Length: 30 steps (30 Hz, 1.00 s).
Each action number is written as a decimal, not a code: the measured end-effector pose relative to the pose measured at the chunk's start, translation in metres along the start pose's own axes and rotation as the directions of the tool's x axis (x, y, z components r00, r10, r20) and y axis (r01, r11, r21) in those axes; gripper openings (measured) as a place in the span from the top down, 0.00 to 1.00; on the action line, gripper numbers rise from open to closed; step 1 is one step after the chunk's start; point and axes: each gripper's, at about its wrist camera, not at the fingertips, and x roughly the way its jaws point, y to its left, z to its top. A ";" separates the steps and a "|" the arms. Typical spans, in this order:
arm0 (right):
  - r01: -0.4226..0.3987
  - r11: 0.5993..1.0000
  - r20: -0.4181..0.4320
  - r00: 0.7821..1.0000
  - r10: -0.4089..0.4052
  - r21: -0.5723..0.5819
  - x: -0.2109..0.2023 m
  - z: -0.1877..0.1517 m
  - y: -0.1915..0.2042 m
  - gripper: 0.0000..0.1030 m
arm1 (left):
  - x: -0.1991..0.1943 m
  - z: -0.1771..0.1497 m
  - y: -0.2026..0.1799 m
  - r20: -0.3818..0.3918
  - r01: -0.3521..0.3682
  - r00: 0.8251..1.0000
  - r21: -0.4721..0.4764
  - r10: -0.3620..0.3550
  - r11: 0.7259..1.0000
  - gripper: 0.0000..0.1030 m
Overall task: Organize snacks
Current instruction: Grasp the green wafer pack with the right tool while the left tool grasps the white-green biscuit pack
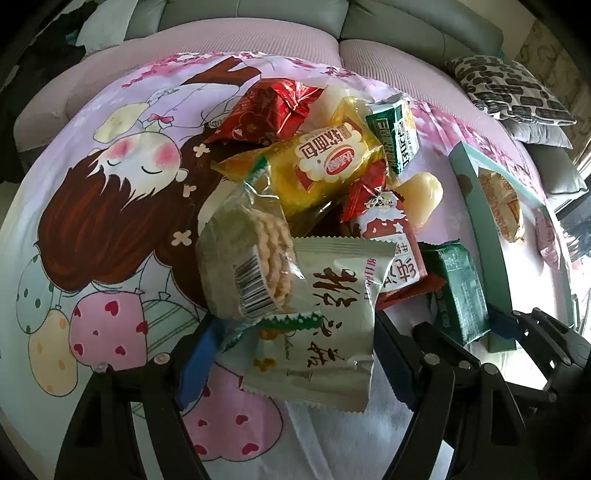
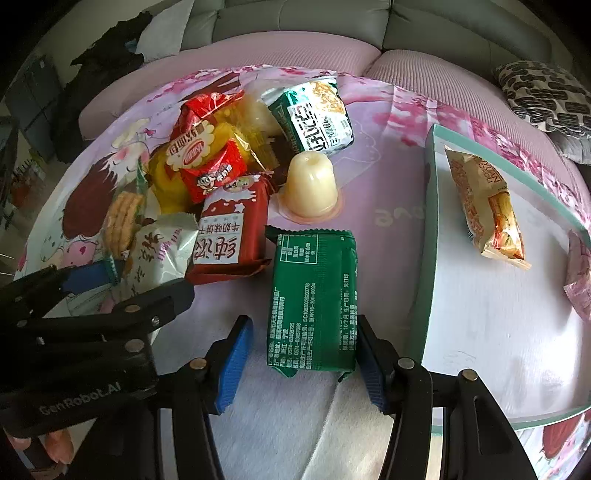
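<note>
Green packet lies between right tongs, right pad touching.

Daylight, moderately bright, enters from the right; a blown-out white patch sits at the right edge of the left wrist view. Foil and clear wrappers of the snack pile carry small glare spots. The white floor of the tray reads washed out. Near foreground is dim, both claws nearly silhouetted. Strong fisheye bending with black corners in both views. Focus is fair at centre; the far sofa is soft.
</note>
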 end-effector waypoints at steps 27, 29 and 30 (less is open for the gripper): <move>0.007 0.995 0.055 0.998 -0.013 0.097 -0.044 -0.001 -0.022 0.59 | -0.042 0.009 -0.014 0.108 0.092 0.989 0.053 -0.098 0.994 0.46; 0.005 0.995 0.062 0.998 -0.012 0.101 -0.048 -0.001 -0.024 0.59 | -0.047 0.010 -0.017 0.121 0.092 0.988 0.059 -0.099 0.994 0.46; 0.005 0.995 0.065 0.998 -0.011 0.102 -0.051 -0.001 -0.023 0.59 | -0.049 0.010 -0.018 0.126 0.093 0.987 0.063 -0.100 0.994 0.46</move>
